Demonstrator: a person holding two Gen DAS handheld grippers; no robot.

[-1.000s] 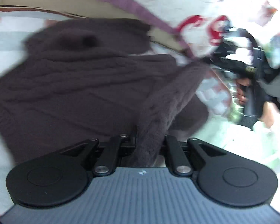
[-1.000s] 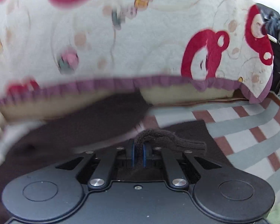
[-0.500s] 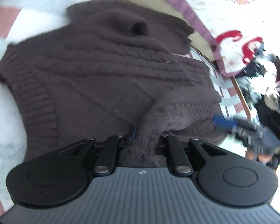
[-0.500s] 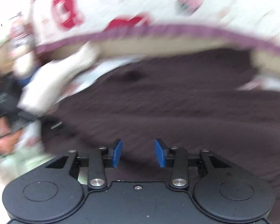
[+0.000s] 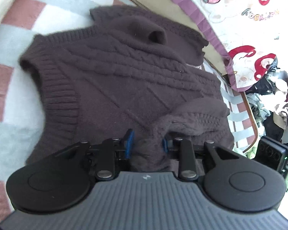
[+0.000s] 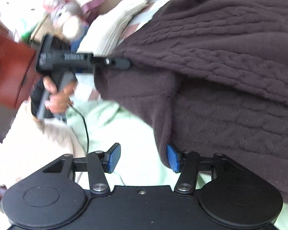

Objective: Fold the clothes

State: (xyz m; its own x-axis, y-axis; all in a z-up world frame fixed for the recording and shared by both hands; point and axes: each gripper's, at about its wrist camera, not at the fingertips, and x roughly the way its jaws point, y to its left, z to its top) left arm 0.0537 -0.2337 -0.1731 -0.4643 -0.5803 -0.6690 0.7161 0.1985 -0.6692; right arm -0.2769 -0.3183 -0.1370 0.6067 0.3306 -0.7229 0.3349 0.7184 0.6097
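Gripping brown sweater (image 5: 124, 80) in left tongs (image 5: 146, 143), right tongs (image 6: 143, 158) parted.

Bare striped pink, grey and white blanket (image 5: 19, 44) lies free along the far and left sides of the dark brown cable-knit sweater (image 5: 124, 72). Right side blocked: white printed quilt with a purple ruffled edge (image 5: 211, 30) overhangs just beside the sweater, and a clutter of dark clothes (image 5: 272, 88) sits past the wooden edge. Right wrist view: right gripper (image 6: 144, 158) spread wide with pale green fabric (image 6: 113, 126) between the jaws, nothing gripped; right pad touching the sweater edge. Left gripper (image 6: 124, 63) presses into the sweater's side.
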